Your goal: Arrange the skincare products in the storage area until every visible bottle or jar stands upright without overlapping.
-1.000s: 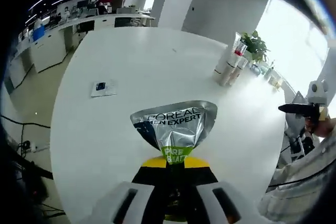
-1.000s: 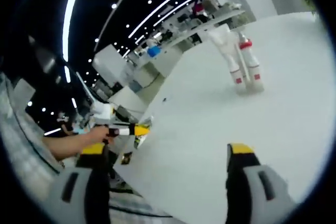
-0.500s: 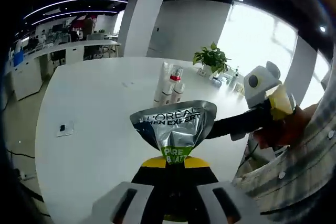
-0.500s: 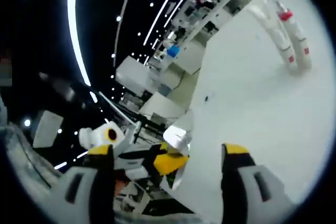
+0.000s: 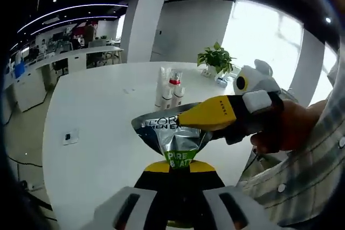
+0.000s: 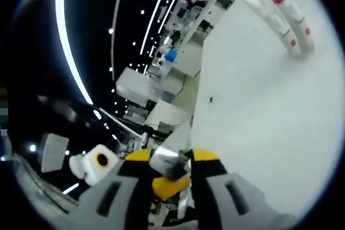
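Handling-wise, the L'Oréal Men Expert tube (image 5: 171, 136) looked light and soft: a squeezable plastic body with a flat, crimped silver end, likely slick on the printed foil and easy to fold or let swing if pinched only at that seam. The stiffer part is probably down toward the cap, so that seems the better place to take hold for standing it up. The left gripper (image 5: 175, 187) had its jaws clamped on the lower part of the tube, crimped end pointing away from the camera, held above the near edge of the white table (image 5: 102, 111). The right gripper (image 5: 215, 114) reached in from the right of the tube, its yellow-tipped jaws at the crimped end. In the right gripper view, that gripper (image 6: 170, 168) had its jaws drawn together on the silver crimp (image 6: 171, 161); contact looked real but the overlap was thin. The left gripper view gave the tube's label, the person's hand (image 5: 285, 133) and plaid sleeve right of the tube, plus a potted plant (image 5: 215, 60) beyond it. The right gripper view gave the actual pinch up close. Both views had the standing white bottles (image 5: 168, 91) (image 6: 285, 20), well beyond the tube on the table, upright and close together; whether they touch, cannot tell.
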A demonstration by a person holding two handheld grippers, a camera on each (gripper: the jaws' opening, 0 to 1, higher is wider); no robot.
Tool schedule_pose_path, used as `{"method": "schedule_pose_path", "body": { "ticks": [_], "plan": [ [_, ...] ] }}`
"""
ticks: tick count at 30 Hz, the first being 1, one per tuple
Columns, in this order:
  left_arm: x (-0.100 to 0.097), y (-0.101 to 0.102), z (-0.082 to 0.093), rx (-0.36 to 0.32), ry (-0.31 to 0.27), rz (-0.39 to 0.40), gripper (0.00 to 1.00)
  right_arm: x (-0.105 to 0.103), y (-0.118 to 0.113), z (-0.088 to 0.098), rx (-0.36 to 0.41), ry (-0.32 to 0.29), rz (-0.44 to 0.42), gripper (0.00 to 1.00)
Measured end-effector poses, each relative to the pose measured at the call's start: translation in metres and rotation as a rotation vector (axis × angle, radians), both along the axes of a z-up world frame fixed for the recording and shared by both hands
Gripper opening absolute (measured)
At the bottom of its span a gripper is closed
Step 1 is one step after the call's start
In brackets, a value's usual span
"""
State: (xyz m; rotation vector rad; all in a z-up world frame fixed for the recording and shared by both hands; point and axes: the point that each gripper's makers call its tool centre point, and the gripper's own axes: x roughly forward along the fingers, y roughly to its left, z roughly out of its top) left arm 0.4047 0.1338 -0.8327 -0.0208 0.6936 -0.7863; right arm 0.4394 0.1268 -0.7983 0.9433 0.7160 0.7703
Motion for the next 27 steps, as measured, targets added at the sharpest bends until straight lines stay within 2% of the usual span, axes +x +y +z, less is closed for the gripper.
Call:
{"method": "schedule_pose_path", "body": {
  "ticks": [2, 6, 8, 10, 14, 15, 19, 22, 24, 27],
  "plan": [
    [-0.001, 0.000, -0.001, 0.006, 0.000, -0.004, 0.08, -0.001, 0.000, -0.002, -0.014, 0.005, 0.006, 0.23],
    [-0.005, -0.001, -0.004, 0.054, -0.038, -0.039, 0.11, -0.004, -0.003, -0.012, -0.126, -0.028, 0.032, 0.15],
    [-0.006, -0.001, -0.004, 0.055, -0.037, -0.043, 0.13, -0.005, -0.003, -0.012, -0.108, -0.006, 0.039, 0.14],
    [-0.005, -0.001, -0.004, 0.047, -0.044, -0.040, 0.15, -0.005, -0.005, -0.011, -0.113, -0.011, 0.039, 0.12],
    [-0.004, 0.002, -0.002, 0.042, -0.066, -0.021, 0.30, -0.003, -0.011, -0.010, -0.107, -0.010, 0.039, 0.07],
    [-0.002, 0.003, 0.001, 0.029, -0.082, -0.012, 0.33, -0.004, -0.012, -0.007, -0.083, 0.013, 0.034, 0.06],
    [-0.004, 0.005, 0.007, -0.016, -0.094, -0.015, 0.44, 0.000, -0.016, -0.003, -0.071, -0.006, 0.043, 0.03],
    [-0.007, 0.000, 0.007, -0.062, -0.063, -0.039, 0.55, 0.003, -0.019, 0.001, -0.063, -0.017, 0.053, 0.01],
    [-0.008, 0.002, 0.005, -0.070, -0.058, -0.034, 0.59, 0.005, -0.021, 0.003, -0.060, -0.023, 0.056, 0.00],
    [-0.007, 0.007, 0.007, -0.093, -0.051, -0.016, 0.56, 0.005, -0.024, 0.007, -0.044, -0.022, 0.060, 0.00]
  ]
}}
